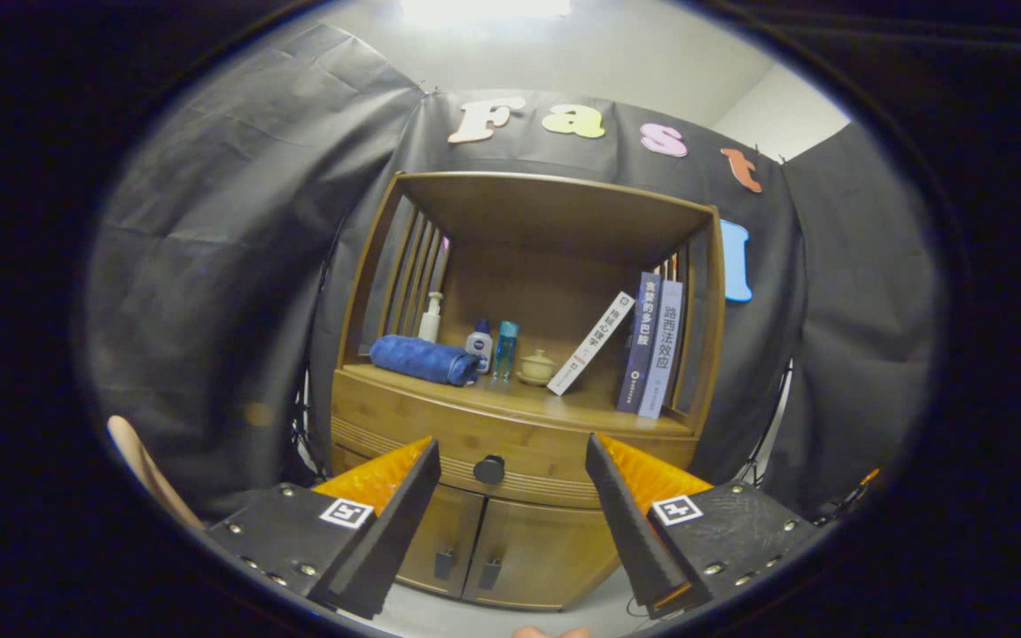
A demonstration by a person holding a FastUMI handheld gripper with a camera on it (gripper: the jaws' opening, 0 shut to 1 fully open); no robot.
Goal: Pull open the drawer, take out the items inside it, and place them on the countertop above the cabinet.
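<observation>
Wooden cabinet (519, 390), drawer (475, 443) closed, gripper (510, 456) agape

Gripper (510, 452): two wedge-shaped fingers (386, 532), thick at base, tapering fwd to narrow tips, set wide apart w/ a broad gap between. Inner faces flat & matte; outer faces ribbed. Each finger sits on a dark, speckled mounting block (284, 536) w/ several small round silver screws along the edges. Each block carries one square white fiducial tag (346, 512) w/ black pattern, near finger base.
</observation>
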